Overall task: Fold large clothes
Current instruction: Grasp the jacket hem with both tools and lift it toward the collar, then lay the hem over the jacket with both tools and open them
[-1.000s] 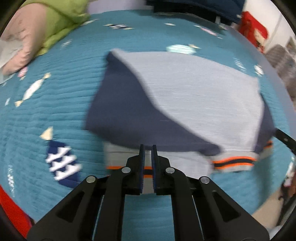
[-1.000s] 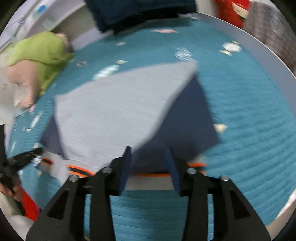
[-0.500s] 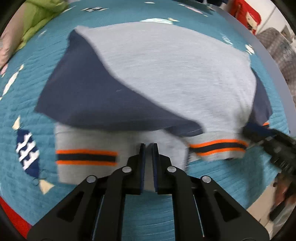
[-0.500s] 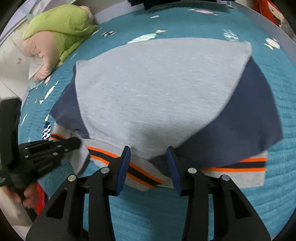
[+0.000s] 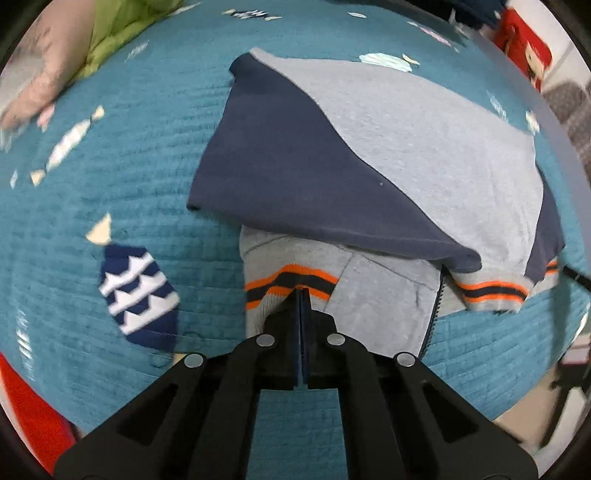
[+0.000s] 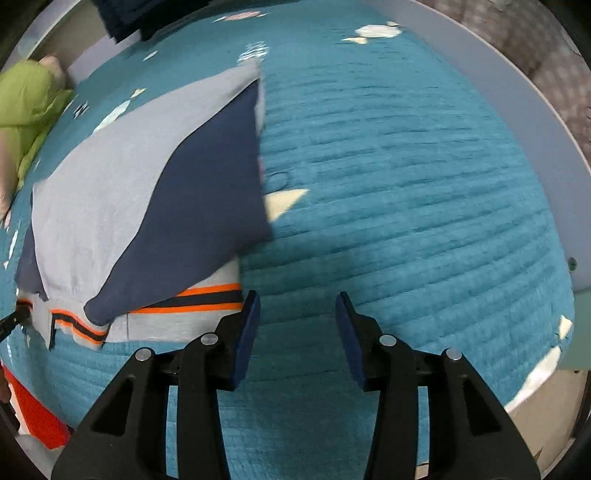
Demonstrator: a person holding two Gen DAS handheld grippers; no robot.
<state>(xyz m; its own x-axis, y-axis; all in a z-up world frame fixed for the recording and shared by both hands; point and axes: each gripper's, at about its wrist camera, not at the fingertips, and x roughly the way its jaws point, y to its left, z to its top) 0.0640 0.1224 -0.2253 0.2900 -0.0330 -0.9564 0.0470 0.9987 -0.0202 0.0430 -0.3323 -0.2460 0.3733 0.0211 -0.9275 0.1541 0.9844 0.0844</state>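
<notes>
A grey and navy jacket [image 5: 424,147] with an orange and navy striped hem lies folded on the teal bedspread [image 5: 147,147]. Its zip [image 5: 432,314] shows near the front. My left gripper [image 5: 301,292] points steeply down, its jaws closing on the striped hem [image 5: 288,280], which bunches around the tips. In the right wrist view the jacket [image 6: 110,184] fills the left half. My right gripper [image 6: 297,306] hangs over bare bedspread [image 6: 406,166], just right of the hem's corner [image 6: 218,295]. Its jaws are opening, with nothing between them.
A green and pink pillow [image 5: 92,48] lies at the far left of the bed. Dark clothes [image 6: 122,18] are piled at the back. The bed's pale edge [image 6: 535,110] curves along the right. Something red [image 5: 29,417] sits by the near left corner.
My left gripper came down onto the striped hem and its jaws came together. My right gripper slid right, off the jacket's front edge, to the bedspread beside it.
</notes>
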